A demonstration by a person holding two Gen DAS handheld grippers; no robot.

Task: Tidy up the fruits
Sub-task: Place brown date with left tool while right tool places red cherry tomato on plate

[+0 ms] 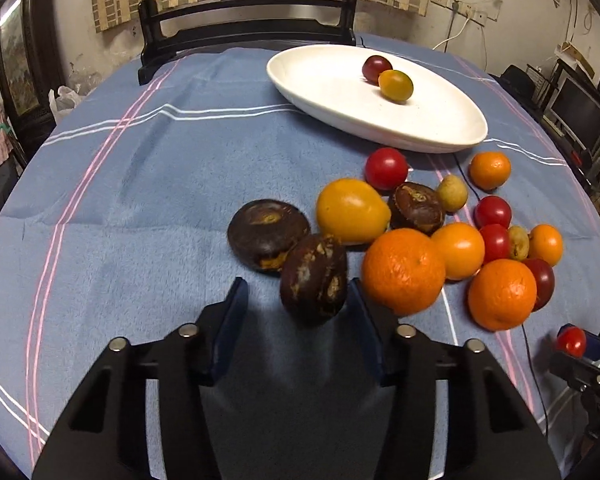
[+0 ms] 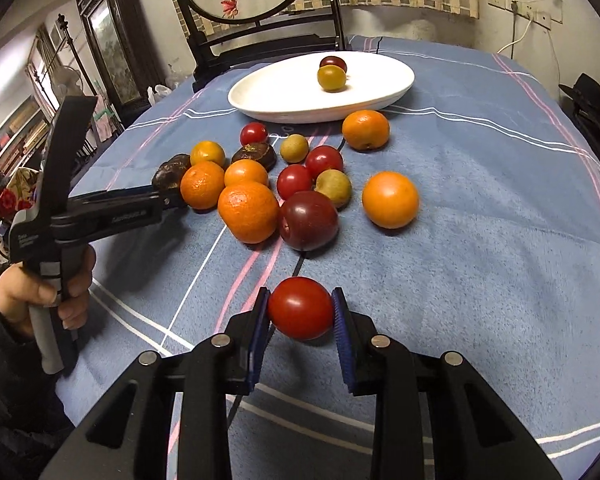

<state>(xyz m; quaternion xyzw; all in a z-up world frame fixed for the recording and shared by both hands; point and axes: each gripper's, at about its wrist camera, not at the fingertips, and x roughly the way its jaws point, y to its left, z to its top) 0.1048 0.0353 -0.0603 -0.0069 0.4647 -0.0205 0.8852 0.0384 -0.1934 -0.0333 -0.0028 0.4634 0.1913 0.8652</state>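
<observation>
The right gripper (image 2: 301, 307) pinches one red cherry tomato (image 2: 300, 308) above the cloth. The left gripper (image 1: 296, 294) stands wide around one dark water chestnut (image 1: 314, 280), its right finger touching it. Two more chestnuts, three red tomatoes, one dark plum (image 2: 309, 220), two longans and six orange citrus lie clustered nearby. The white oval plate (image 1: 328, 92) holds two small fruits. Blue striped tablecloth (image 1: 140, 184); a dark wooden screen stand (image 1: 240, 28) behind.
</observation>
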